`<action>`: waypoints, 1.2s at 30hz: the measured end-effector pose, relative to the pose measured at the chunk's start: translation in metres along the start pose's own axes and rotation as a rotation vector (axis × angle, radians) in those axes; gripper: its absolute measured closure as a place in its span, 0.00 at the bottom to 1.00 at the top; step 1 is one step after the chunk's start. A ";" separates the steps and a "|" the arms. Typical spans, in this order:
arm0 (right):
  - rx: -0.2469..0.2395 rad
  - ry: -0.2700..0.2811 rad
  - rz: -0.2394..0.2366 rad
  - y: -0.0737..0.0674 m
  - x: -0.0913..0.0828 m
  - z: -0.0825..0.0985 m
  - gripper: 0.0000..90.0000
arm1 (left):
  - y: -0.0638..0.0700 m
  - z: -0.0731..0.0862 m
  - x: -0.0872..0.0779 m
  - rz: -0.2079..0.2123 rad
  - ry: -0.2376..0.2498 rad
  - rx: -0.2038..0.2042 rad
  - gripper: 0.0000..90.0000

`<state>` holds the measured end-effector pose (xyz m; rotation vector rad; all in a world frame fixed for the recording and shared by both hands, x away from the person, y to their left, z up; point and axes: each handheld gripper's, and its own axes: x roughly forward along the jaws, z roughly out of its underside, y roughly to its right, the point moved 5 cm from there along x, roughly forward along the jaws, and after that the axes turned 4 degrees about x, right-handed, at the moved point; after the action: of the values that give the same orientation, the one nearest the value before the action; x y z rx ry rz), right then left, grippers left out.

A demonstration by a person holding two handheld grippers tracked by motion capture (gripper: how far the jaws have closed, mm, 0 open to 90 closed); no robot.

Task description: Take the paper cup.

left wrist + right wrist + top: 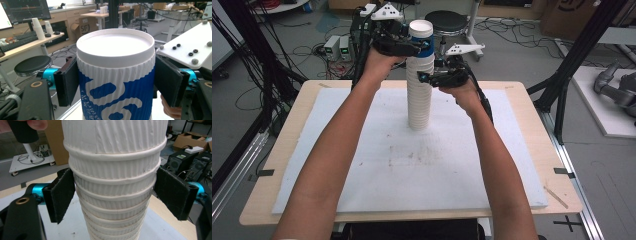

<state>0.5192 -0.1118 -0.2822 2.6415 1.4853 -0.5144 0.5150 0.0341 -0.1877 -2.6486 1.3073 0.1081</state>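
Left gripper [115, 82] clamps the blue top cup [115, 75]; right gripper [115, 195] clamps the white stack [113, 202] below

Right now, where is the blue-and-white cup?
In the high view the blue-and-white cup tops the white cup stack at the table's far middle, clamped by the left tool.

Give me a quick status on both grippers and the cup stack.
Left hand-held gripper clamped on top blue cup. Right hand-held gripper clamped on white cup stack. Nothing in the way.
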 end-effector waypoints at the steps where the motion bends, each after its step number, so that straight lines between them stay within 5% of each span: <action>1: 0.000 0.000 0.000 0.000 0.000 0.000 0.20 | 0.000 -0.003 -0.001 -0.002 0.023 -0.003 0.30; 9: 0.003 0.000 0.000 0.000 0.000 0.000 0.20 | 0.001 -0.038 -0.020 -0.034 0.126 0.004 0.31; 15: 0.003 -0.009 0.033 -0.001 -0.003 0.000 0.19 | 0.002 -0.054 -0.043 -0.041 0.208 -0.028 0.31; 18: 0.013 -0.048 0.040 0.001 -0.009 0.003 0.19 | 0.004 -0.056 -0.056 -0.034 0.204 -0.009 0.31; 27: 0.012 -0.105 0.083 0.002 -0.051 0.021 0.19 | 0.009 -0.021 -0.096 0.023 0.193 -0.039 0.31; 36: 0.001 -0.105 0.119 -0.007 -0.102 0.051 0.19 | 0.011 0.011 -0.128 0.052 0.202 -0.065 0.31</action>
<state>0.4515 -0.2028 -0.2969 2.6384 1.2900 -0.6325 0.4279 0.1296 -0.1814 -2.7400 1.4569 -0.1160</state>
